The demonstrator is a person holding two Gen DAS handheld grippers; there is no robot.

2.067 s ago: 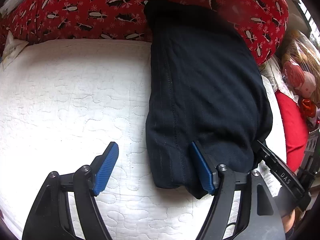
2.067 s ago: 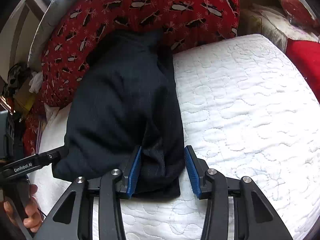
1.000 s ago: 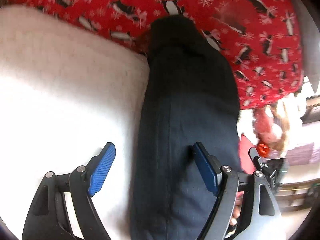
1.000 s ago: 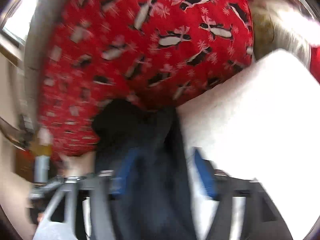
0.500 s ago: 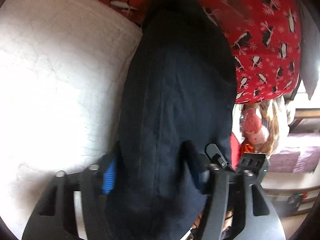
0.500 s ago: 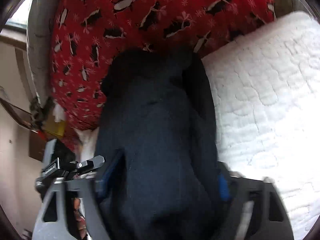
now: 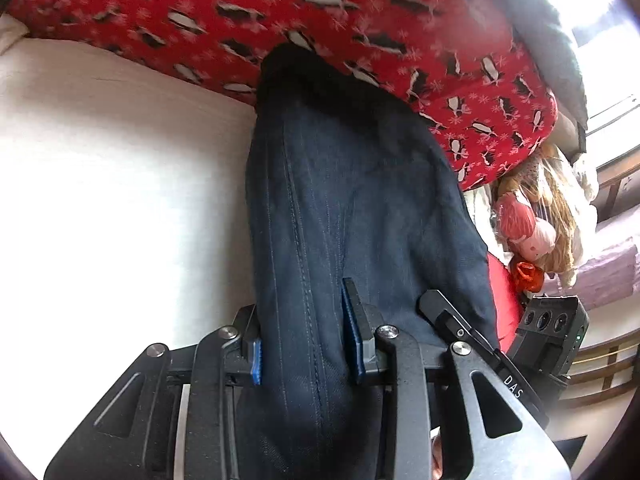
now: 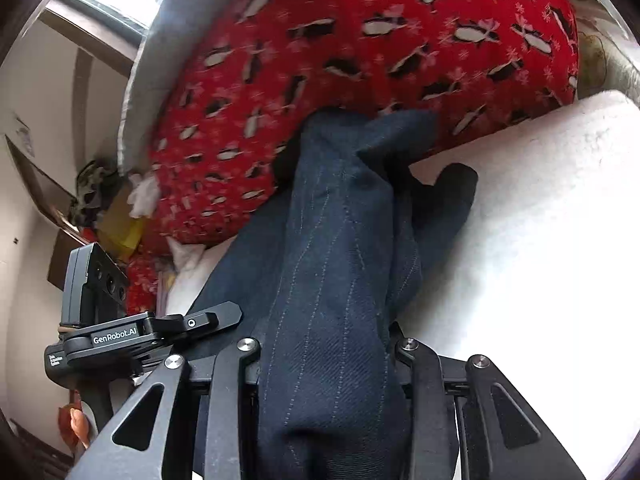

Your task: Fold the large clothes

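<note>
A dark navy pinstriped garment (image 7: 352,208) runs from the near edge up to the red penguin blanket. It also shows in the right wrist view (image 8: 340,248), bunched and lifted. My left gripper (image 7: 306,344) is shut on the garment's near left edge, with fabric pinched between its blue pads. My right gripper (image 8: 324,356) is shut on the near right edge, and the cloth hides its pads. Each gripper shows beside the other in the opposite view.
A white quilted mattress (image 7: 120,200) lies under the garment, also seen in the right wrist view (image 8: 540,220). A red penguin-print blanket (image 7: 360,20) bulges at the far end. Dolls and clutter (image 7: 532,224) sit at the right; a grey headboard (image 8: 160,60) stands behind.
Both grippers have closed on the garment's near edge and lifted it off the mattress. The cloth now hangs stretched between the grippers and the blanket.
</note>
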